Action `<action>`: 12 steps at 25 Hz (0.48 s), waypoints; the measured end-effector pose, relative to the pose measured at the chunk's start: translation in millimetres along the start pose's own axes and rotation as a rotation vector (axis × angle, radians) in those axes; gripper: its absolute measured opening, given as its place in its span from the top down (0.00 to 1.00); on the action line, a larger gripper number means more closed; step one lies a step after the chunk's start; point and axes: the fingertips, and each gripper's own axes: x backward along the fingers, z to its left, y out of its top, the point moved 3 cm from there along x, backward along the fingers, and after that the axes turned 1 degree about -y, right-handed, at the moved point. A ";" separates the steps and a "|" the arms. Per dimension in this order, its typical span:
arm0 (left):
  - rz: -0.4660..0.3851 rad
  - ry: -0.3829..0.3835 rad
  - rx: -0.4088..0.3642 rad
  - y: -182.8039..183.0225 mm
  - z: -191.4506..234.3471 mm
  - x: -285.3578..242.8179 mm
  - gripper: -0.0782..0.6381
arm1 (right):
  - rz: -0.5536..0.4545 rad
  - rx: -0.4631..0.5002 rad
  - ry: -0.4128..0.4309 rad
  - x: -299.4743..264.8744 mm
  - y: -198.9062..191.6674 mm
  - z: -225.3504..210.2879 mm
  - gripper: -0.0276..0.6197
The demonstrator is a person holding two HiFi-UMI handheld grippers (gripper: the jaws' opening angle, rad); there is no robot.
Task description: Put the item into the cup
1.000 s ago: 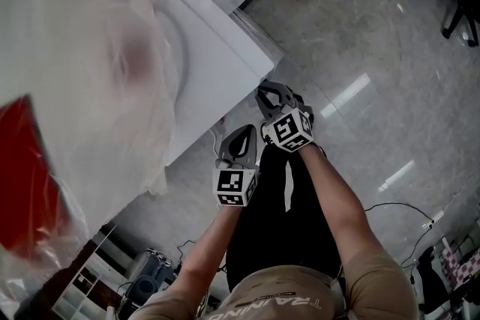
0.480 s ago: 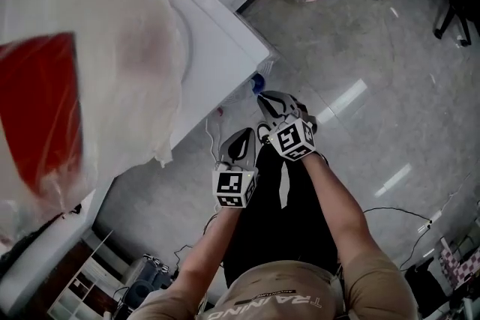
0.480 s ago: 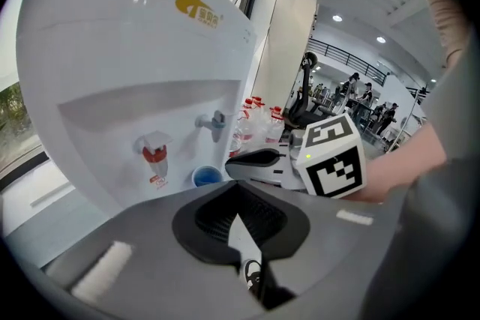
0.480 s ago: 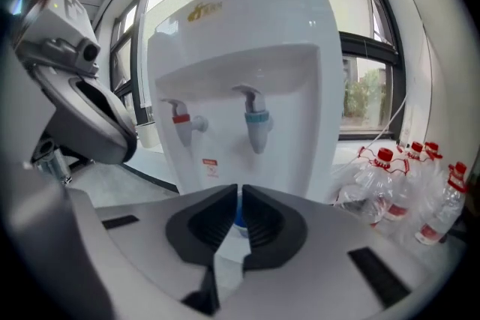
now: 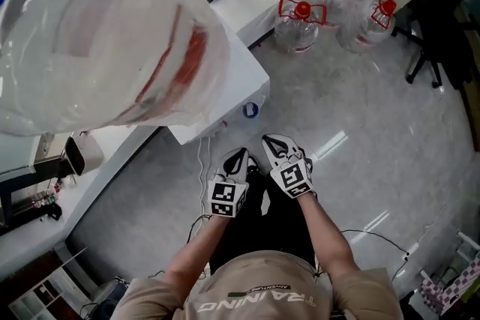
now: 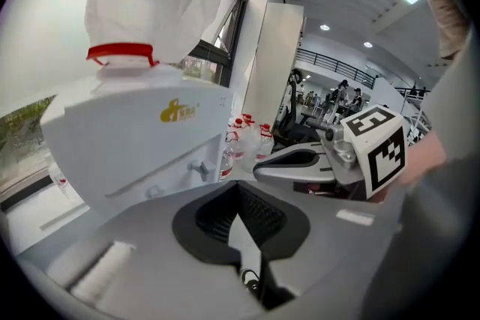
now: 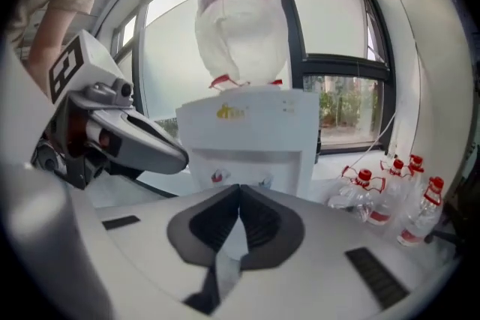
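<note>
My left gripper [image 5: 238,156] and right gripper [image 5: 274,140] are held side by side over the grey floor, pointing at a white water dispenser [image 5: 244,79]. Both are shut with nothing between the jaws. The left gripper view shows its shut gripper [image 6: 238,187] and the right gripper [image 6: 300,161] beside it. The right gripper view shows its shut gripper [image 7: 240,191], with the left gripper [image 7: 142,142] at the left. A small blue and white round thing [image 5: 250,110] sits at the dispenser's foot; I cannot tell what it is.
A big water bottle wrapped in a clear plastic bag [image 5: 97,34] tops the dispenser [image 7: 247,139]. Several empty jugs with red caps [image 5: 300,26] stand on the floor behind it. An office chair base [image 5: 427,64] is at the right, and cables [image 5: 382,236] lie on the floor.
The head view has swung back: the dispenser and bagged bottle have shifted up and left, and more jugs show. Both grippers sit lower in the picture, still shut and side by side.
</note>
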 end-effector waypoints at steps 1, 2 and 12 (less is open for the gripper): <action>-0.011 0.000 -0.012 8.6 -2.9 7.8 0.88 | -0.013 -0.003 -0.007 7.9 13.8 1.8 0.94; -0.025 0.001 -0.023 19.0 -5.6 15.6 0.88 | -0.030 -0.003 -0.013 15.7 28.1 3.7 0.94; -0.195 0.013 -0.141 119.6 -19.0 80.2 0.88 | -0.102 0.077 0.034 72.6 121.3 27.3 0.94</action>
